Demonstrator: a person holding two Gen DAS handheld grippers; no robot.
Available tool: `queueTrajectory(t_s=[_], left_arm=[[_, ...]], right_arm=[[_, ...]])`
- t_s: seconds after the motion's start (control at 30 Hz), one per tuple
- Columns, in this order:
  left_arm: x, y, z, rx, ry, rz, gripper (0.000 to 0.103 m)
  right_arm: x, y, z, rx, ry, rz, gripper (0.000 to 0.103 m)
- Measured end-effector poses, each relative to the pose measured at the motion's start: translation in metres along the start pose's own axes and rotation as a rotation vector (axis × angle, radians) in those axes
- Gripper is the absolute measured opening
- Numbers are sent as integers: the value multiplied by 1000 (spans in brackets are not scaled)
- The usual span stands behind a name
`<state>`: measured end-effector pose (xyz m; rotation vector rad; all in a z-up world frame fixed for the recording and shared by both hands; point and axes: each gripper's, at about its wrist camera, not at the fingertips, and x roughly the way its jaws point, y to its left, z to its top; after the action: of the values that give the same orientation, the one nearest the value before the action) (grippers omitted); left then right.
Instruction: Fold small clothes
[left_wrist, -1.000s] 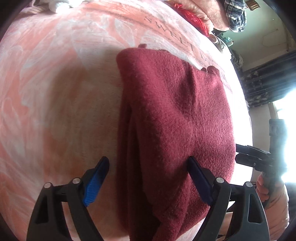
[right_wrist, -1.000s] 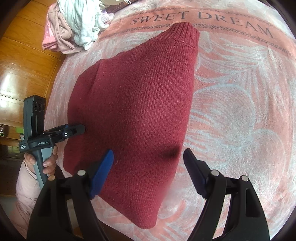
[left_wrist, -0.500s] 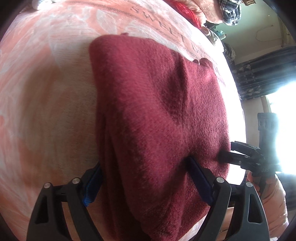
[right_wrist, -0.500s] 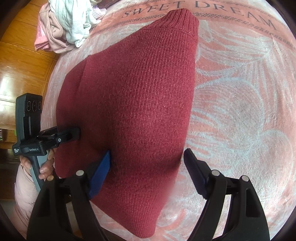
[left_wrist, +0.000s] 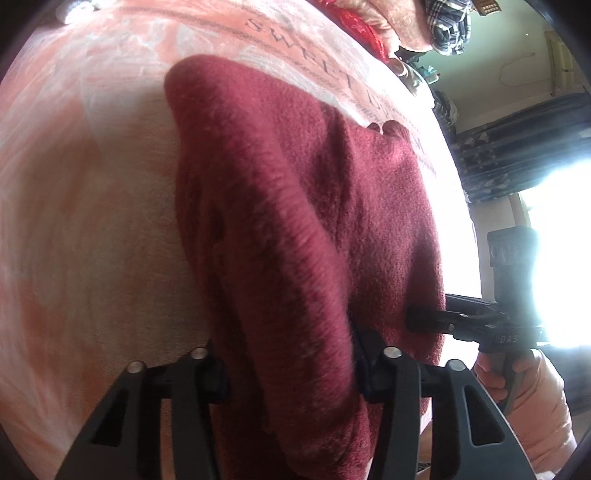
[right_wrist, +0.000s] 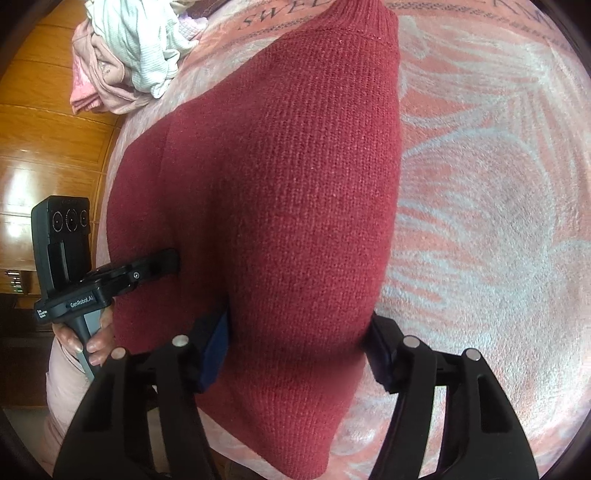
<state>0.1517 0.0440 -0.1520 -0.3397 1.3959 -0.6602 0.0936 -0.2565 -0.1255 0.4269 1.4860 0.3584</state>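
A dark red knit sweater (left_wrist: 306, 229) lies on the pink flowered blanket (left_wrist: 85, 221); it also fills the right wrist view (right_wrist: 280, 199). My left gripper (left_wrist: 288, 373) is open, its jaws on either side of a raised ridge of the sweater's near edge. My right gripper (right_wrist: 295, 354) is open too, straddling the sweater's other near corner. Each gripper shows in the other's view: the right one (left_wrist: 424, 319) at the sweater's right edge, the left one (right_wrist: 162, 262) at its left edge. The fingertips are partly hidden by cloth.
The blanket (right_wrist: 498, 206) carries the words SWEET DREAM along its far side. A pile of pale clothes (right_wrist: 129, 55) lies at the far left corner, by wooden panelling. More clothes (left_wrist: 424, 18) are heaped beyond the bed. A bright window (left_wrist: 561, 240) glares at the right.
Both grippers have moved forward onto the sweater's near edge, so the cloth now sits between their jaws. The jaws have narrowed somewhat around it.
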Motion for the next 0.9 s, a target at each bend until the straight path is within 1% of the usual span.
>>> queueTrajectory(t_s=[0.07, 0.17, 0.4, 0.57, 0.73, 0.9], left_arm=[[-1, -5, -2, 14, -18, 9, 42], [-5, -11, -4, 31, -39, 20, 40], [-13, -28, -11, 50, -79, 24, 39], [-10, -50, -7, 53, -90, 4, 39], [-3, -87, 1, 87, -98, -3, 39], [8, -134, 18, 135, -120, -5, 39]], right_arm=[[-4, 3, -1, -14, -7, -1, 54], [-7, 3, -3, -19, -11, 16, 50], [-26, -4, -12, -42, -30, 28, 48], [-46, -15, -14, -39, -54, 31, 47], [-85, -31, -18, -39, -115, 36, 47], [-128, -62, -16, -12, -191, 33, 47]])
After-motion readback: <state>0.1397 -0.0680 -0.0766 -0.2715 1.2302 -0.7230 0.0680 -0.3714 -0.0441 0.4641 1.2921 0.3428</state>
